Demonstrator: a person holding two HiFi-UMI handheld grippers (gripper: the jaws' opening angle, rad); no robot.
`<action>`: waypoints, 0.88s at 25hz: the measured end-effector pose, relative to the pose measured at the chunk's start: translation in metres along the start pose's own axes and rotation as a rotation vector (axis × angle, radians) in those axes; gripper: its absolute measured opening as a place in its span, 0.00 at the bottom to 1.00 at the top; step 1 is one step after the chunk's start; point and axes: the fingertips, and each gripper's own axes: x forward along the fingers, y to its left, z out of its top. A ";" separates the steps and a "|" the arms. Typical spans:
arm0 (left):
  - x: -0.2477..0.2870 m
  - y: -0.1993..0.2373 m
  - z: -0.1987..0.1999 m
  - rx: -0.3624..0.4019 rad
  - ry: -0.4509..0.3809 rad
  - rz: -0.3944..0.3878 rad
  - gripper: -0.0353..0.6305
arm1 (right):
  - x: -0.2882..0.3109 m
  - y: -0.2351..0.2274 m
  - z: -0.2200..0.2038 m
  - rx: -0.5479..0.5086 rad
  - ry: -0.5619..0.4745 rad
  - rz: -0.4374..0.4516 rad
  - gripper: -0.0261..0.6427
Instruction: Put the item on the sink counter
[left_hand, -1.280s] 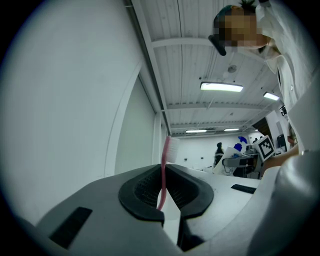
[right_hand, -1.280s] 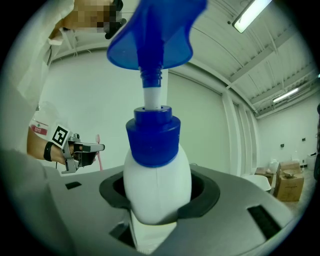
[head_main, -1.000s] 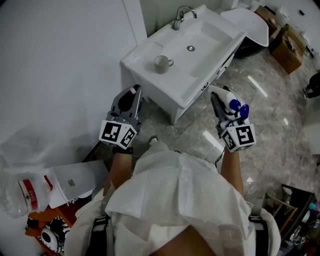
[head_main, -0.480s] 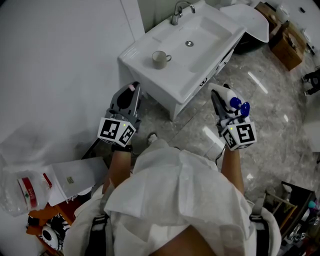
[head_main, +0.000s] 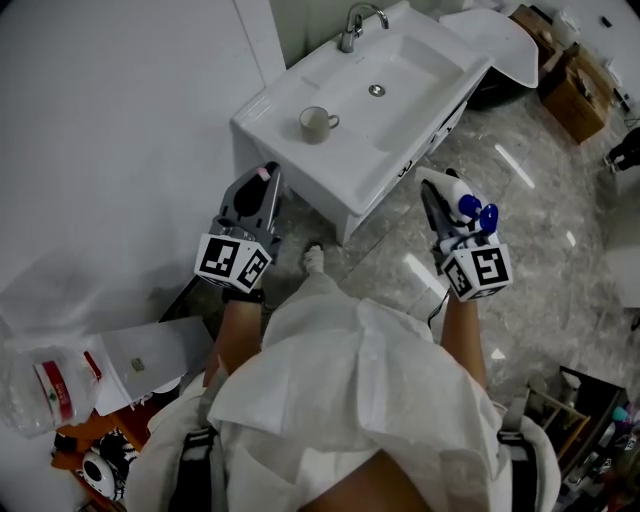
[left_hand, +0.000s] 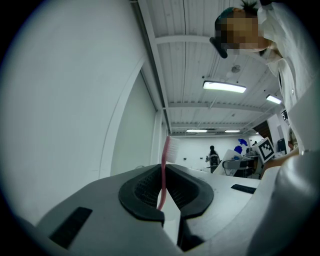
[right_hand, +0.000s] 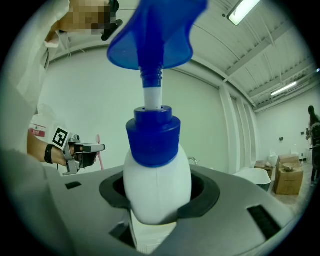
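Left tongs clenched on a thin pink plastic toothbrush; right tongs grasping a white plastic pump bottle with blue cap. The 2 items hang short of the white sink desk's front edge. The thinly pinched toothbrush may slip during lowering.

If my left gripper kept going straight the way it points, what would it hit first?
Likely the sink counter's near corner: from the head view, the left gripper, shut on a toothbrush, aims at it. Its own view shows mostly wall and ceiling, so it may tilt upward and pass above.
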 end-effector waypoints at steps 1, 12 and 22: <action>0.003 0.002 -0.001 -0.001 0.000 0.001 0.09 | 0.004 -0.002 0.000 0.000 0.000 0.000 0.33; 0.079 0.082 -0.008 -0.020 -0.016 -0.003 0.09 | 0.099 -0.036 -0.002 -0.011 0.016 -0.014 0.33; 0.141 0.164 -0.003 -0.024 -0.023 -0.024 0.09 | 0.195 -0.052 0.002 -0.008 0.019 -0.030 0.33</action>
